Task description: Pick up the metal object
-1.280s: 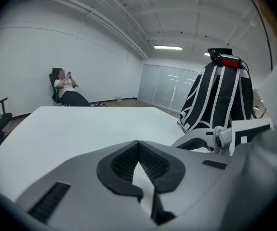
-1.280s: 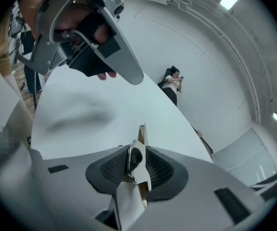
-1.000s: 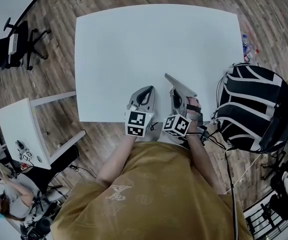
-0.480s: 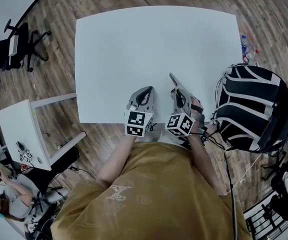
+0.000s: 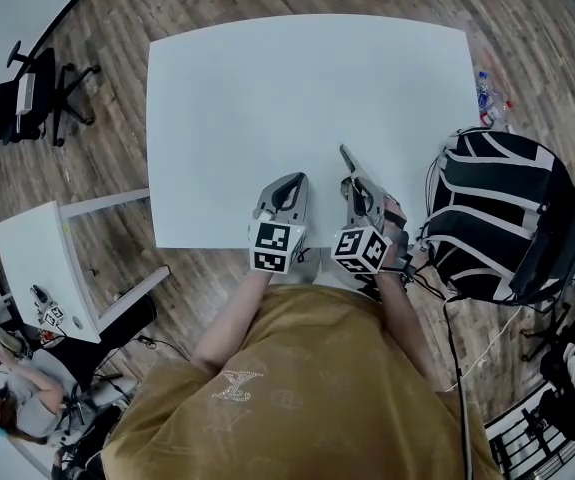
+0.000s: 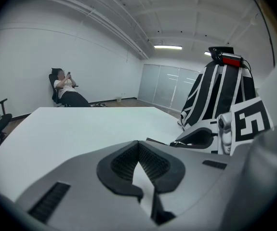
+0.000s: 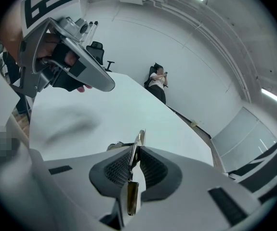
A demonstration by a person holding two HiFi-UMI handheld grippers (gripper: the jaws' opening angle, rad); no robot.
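Thin flat silvery metal piece [image 7: 139, 138]: pinched edge-on in right gripper [image 7: 134, 158] at white table's [image 5: 297, 88] near edge; left gripper [image 6: 139, 150] closed, empty; advise firm squeeze, slow level lift.

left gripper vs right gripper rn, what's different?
The left gripper has its jaws closed on nothing; the right gripper has its jaws clamped on a thin metal object. The left gripper sits level, while the right gripper looks rolled sideways, since the table slants in its view. Both are at the table's near edge, side by side.
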